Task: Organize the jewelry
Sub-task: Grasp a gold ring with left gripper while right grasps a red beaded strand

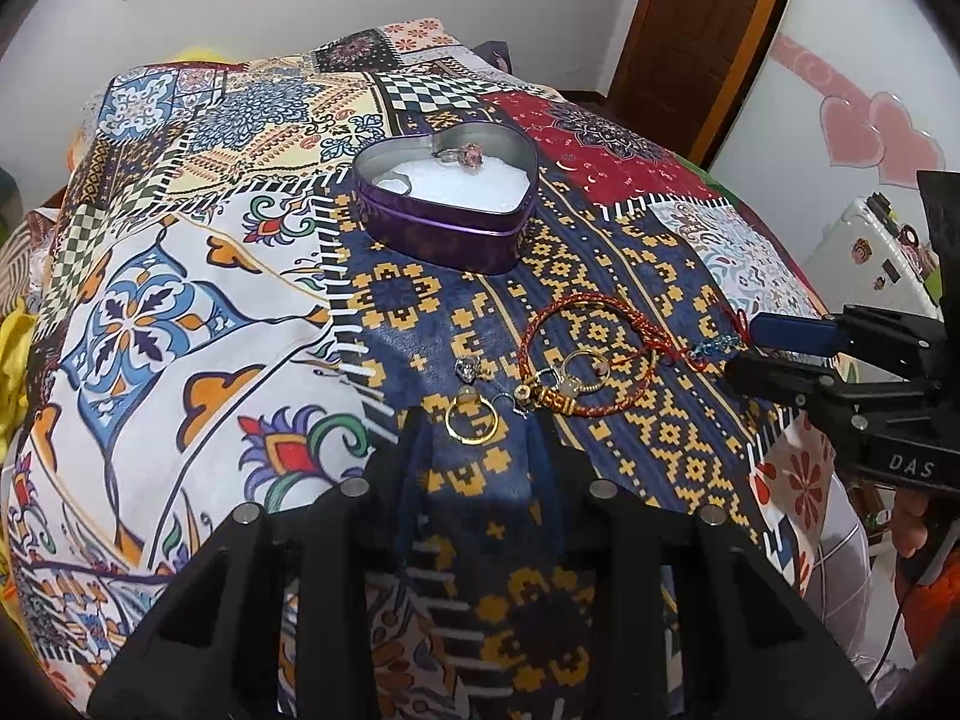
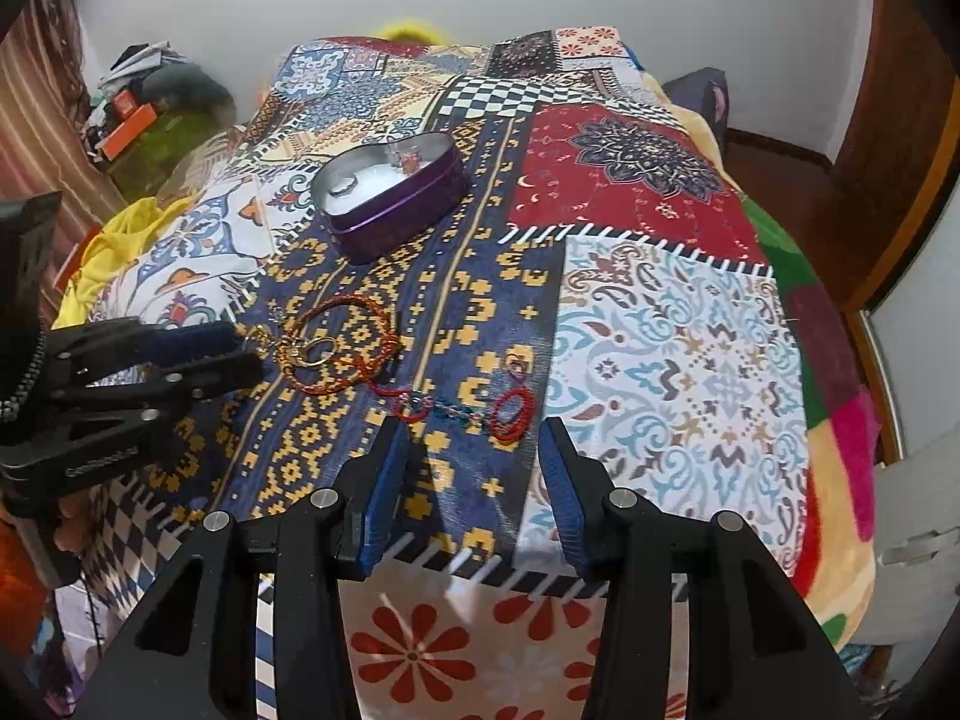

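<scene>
One heart tin (image 1: 444, 204), two braided bracelets (image 1: 591, 354), several rings (image 1: 471, 420).

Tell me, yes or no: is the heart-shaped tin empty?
No, a pink-stoned ring lies on the white padding inside the heart-shaped tin.

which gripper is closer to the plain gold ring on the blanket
Left. The left gripper has the gold ring between its fingertips; the right gripper is off to the side.

White walls (image 2: 240, 12), wooden door (image 1: 702, 18)
</scene>
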`<state>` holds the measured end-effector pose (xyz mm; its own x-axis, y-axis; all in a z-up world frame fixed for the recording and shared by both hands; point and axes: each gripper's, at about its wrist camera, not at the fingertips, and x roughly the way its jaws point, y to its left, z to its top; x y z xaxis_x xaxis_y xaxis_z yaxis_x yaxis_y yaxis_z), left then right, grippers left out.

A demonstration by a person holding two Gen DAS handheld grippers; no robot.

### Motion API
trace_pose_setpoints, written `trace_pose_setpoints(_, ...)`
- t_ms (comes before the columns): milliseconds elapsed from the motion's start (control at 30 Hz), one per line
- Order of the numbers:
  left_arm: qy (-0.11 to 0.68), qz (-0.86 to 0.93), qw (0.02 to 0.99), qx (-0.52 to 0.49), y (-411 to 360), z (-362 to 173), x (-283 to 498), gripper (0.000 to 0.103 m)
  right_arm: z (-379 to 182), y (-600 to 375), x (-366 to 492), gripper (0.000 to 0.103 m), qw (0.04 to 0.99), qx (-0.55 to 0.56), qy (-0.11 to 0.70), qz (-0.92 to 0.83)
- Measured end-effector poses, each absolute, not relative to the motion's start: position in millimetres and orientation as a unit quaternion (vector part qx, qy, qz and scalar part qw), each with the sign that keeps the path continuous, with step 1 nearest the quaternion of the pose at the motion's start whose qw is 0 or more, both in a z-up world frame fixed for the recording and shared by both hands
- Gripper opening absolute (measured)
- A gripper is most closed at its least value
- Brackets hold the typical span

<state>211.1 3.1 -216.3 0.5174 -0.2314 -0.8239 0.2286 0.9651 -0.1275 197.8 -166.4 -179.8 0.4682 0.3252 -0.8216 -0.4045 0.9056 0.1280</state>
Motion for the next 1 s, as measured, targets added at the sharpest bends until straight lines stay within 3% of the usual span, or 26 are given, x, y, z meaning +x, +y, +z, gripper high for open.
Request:
trace_pose_setpoints(167,0.471,-0.127,0.873,0.011,1.6,-219.2,215.8,0.018,-182.4,-160.7,197.9,0.042,0.855,-0.049,0.469,0.216)
trace_pose_setpoints(667,0.452,-0.113,0.885,0.012,9.2,-209.7,201.6,0.018,-187.4,-157.1,199.0,0.042,0.863,-0.052,0.454,0.214)
trace_pose_setpoints(833,0.448,-0.106,0.888,0.0,16.3,-204.3,197.9,0.018,-188.3,-155.9,200.4,0.018,0.866,-0.064,0.449,0.21)
trace_pose_setpoints(967,0.444,-0.099,0.891,-0.002,19.4,-200.7,196.0,0.018,-187.0,-153.6,199.5,0.014,0.867,-0.071,0.445,0.212)
trace_pose_setpoints(1000,0.443,-0.098,0.891,-0.002,20.0,-199.6,195.2,0.018,-186.2,-153.2,198.4,0.009,0.867,-0.073,0.444,0.214)
